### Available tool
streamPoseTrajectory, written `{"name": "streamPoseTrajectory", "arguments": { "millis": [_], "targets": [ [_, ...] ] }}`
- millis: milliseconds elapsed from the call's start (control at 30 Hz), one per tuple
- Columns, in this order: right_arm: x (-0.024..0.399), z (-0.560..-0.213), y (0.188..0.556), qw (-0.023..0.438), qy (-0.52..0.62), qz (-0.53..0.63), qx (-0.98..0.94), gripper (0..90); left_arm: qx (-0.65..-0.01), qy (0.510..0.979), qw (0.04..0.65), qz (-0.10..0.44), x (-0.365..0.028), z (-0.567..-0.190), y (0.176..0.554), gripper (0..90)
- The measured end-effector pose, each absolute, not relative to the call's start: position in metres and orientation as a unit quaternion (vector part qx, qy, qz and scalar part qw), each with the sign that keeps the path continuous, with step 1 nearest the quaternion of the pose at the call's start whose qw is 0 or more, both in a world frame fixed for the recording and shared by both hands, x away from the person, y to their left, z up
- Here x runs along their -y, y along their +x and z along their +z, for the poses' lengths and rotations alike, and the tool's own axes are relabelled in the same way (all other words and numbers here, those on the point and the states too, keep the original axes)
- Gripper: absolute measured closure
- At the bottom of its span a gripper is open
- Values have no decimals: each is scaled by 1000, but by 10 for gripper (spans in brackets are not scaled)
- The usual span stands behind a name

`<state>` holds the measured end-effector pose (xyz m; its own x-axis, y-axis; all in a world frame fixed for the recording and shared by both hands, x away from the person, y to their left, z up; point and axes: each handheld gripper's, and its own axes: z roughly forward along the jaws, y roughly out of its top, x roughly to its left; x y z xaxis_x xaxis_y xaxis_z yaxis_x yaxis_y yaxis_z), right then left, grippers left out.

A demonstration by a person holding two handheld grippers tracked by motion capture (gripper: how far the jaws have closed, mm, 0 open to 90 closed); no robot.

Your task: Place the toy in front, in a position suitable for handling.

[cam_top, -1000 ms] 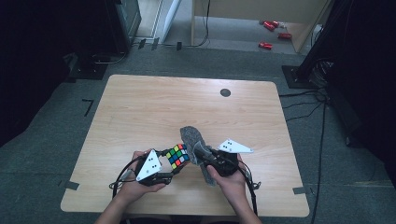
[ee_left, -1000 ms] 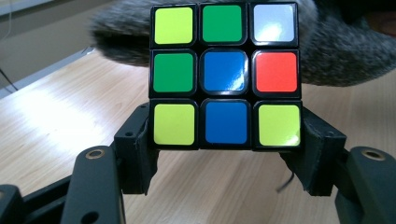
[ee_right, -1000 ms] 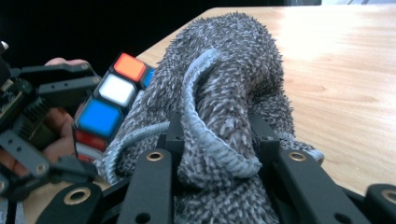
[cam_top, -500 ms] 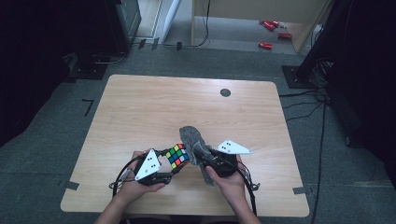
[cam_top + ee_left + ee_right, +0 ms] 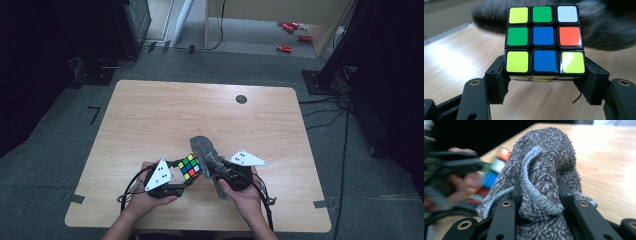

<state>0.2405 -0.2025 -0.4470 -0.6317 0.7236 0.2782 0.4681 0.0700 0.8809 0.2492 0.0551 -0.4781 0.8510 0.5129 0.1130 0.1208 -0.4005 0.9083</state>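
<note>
1. Little has shifted since the earlier high-view frames: both hands hold much the same spot by the near edge of the worktop (image 5: 150, 110), with the cube and cloth meeting between them as before
2. Nearest the person, the left tool (image 5: 186, 181) is clamped narrow on the puzzle cube (image 5: 544, 41), its jaws pressing the lowest layer from both sides; that leaves the upper faces bare, likely so they can be wiped
3. Just beside it, the right tool (image 5: 212, 167) is closed on a bunched grey towel (image 5: 544, 172), the fabric folded over between the jaws with its hemmed edge showing; a thick wad like this probably serves as a soft pad for rubbing
4. The cube is lifted off the wood, a little left of the middle of the near edge, and the towel's free end touches or sits right against its right side in the high view
5. Farther off, the worktop is bare wood except for a small dark round disc (image 5: 241, 99) near the far edge, well apart from the work
6. Beyond, red items (image 5: 286, 48) lie on the floor; nothing blocks the hands
</note>
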Motion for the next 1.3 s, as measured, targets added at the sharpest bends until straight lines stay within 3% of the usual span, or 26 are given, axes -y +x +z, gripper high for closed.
{"name": "streamPoseTrajectory", "arguments": {
  "millis": [133, 367, 600, 833, 1100, 1300],
  "targets": [
    [194, -435, 232, 129, 378, 557, -728, 676, -184, 819, 506, 196, -54, -480, 247, 350],
    [209, -453, 247, 95, 440, 534, -716, 677, -182, 809, 526, 188, -57, -473, 246, 350],
    [195, -432, 232, 120, 388, 559, -723, 679, -182, 816, 512, 197, -55, -475, 245, 350],
    [208, -456, 248, 77, 438, 539, -715, 680, -171, 814, 520, 194, -56, -473, 243, 349],
    [200, -436, 236, 101, 395, 569, -714, 678, -172, 817, 512, 201, -54, -473, 243, 350],
    [214, -468, 253, 40, 454, 525, -719, 678, -172, 808, 531, 188, -53, -469, 244, 348]
  ]
}}
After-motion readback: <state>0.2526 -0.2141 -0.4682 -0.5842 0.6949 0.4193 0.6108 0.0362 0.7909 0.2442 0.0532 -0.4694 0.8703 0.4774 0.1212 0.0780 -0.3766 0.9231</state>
